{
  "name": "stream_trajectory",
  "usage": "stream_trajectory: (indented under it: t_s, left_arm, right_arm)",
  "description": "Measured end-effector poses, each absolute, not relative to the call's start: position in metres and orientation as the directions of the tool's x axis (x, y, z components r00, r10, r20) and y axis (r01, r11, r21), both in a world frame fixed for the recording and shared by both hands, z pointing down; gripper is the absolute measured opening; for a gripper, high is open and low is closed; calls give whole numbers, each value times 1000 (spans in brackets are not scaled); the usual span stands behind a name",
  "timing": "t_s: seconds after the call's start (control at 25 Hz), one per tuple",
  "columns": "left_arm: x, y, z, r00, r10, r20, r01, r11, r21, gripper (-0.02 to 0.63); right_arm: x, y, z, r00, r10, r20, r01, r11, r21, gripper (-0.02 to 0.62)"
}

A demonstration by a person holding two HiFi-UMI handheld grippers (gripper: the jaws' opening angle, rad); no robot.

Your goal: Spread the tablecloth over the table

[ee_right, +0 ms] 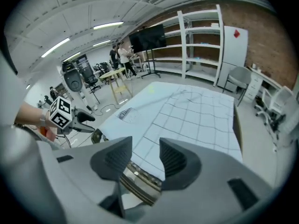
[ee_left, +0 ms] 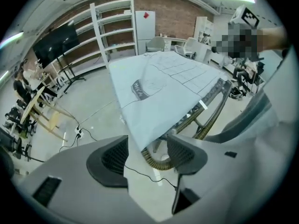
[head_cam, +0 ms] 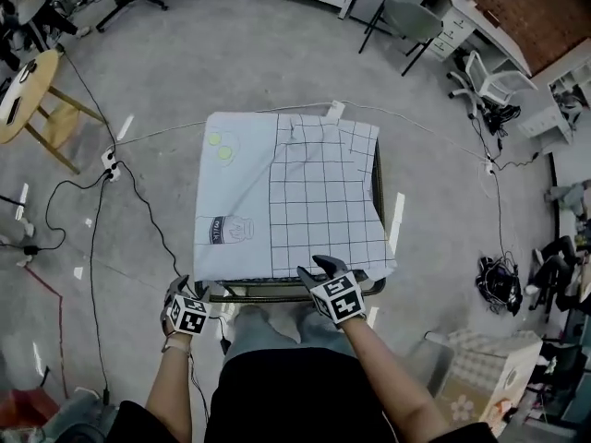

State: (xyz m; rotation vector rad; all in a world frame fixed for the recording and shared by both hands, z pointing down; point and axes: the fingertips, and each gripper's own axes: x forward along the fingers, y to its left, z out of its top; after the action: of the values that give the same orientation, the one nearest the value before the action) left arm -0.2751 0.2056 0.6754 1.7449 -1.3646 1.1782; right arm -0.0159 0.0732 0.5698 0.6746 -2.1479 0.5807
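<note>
Now the tablecloth (head_cam: 295, 192) is lying over the table (head_cam: 277, 291), leaving its near edge bare. The left gripper (head_cam: 178, 287) and right gripper (head_cam: 319, 268) are hovering there, spread and empty. Pinching both near corners and tugging evenly looks wisest.

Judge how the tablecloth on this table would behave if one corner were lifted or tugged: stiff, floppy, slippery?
Probably floppy: the tablecloth drapes over the edges of the table, one corner hanging down. Likely light: it lies thin with shallow wrinkles. It may slide when tugged: it sits skewed, leaving one rim bare.
</note>
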Motion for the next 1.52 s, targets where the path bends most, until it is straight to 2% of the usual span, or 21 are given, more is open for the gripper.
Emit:
stream_trajectory:
  t_s: [0.16,0.36,0.56,0.8,1.0,1.2,1.52]
  left_arm:
    - [-224,182,673,84,-388,918,-942,-332,-54,264]
    - [-162,166,662,74,-375,924,-927,-369,-75,265]
    - [-95,149,652,61,-388,920,-923,-373,-96,268]
    - [-12,135,651,98,-375,922,-898,-433,-80,278]
    - [38,122,662,146,-346,927,-875,-482,-42,293]
    - [59,99,681,166,-316,934,-865,-502,-16,296]
    - [73,68,714,182,-238,954,-827,-562,18,296]
  right_arm:
    - [74,60,587,-472,-322,821,-720,679,-147,183]
    - [165,58,606,-431,-335,838,-751,648,-127,201]
    - [240,54,626,-417,-343,842,-785,602,-144,220]
    - [306,51,656,-428,-351,833,-858,447,-253,272]
    - [336,49,682,-464,-335,820,-870,345,-351,297]
    - [326,46,698,-560,-303,771,-825,285,-487,296]
    - [315,42,724,-567,-259,782,-823,210,-527,296]
